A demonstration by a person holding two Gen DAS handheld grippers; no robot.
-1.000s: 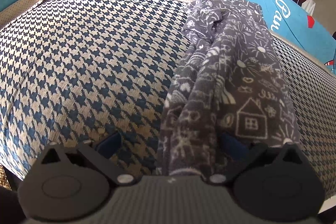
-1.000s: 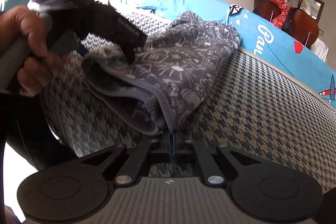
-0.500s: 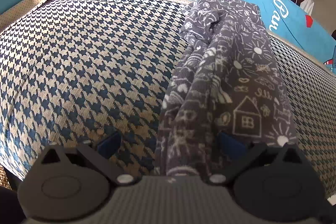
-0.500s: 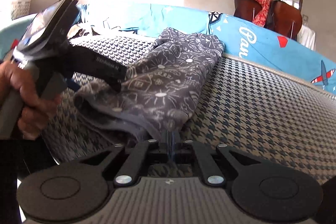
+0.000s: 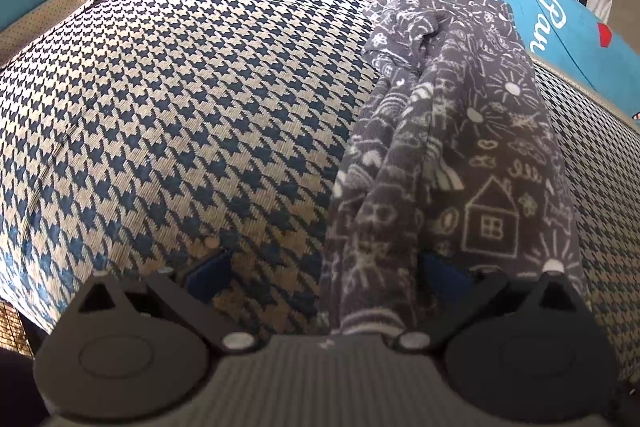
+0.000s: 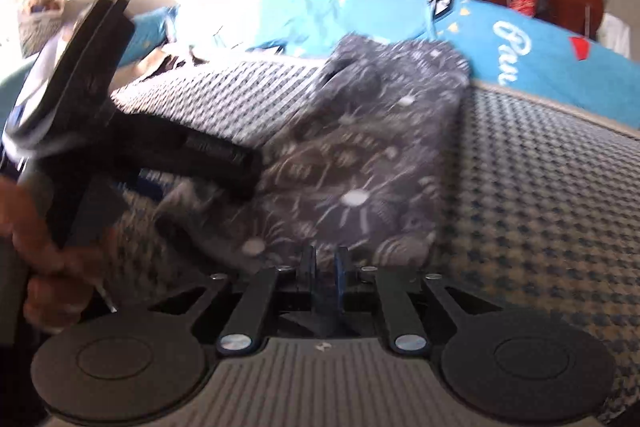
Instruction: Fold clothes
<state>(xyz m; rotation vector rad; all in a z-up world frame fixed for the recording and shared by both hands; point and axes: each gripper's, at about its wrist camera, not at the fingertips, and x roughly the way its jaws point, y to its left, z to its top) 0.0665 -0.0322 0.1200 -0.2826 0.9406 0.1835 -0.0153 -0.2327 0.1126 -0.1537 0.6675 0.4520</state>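
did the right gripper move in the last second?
Yes. The right gripper has backed off the grey garment; jaws opening, empty. The blue sheet sits lower in view.

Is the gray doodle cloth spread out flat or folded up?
Folded up: the gray doodle cloth lies as a narrow, bunched strip with layered ridges on the checked cushion.

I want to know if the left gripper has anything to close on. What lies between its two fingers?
In the left wrist view, the left gripper stands open with houndstooth cover and the grey garment's edge between.

Left tongs gape wide at lower frame; right tongs opening, apparently gripping nothing.
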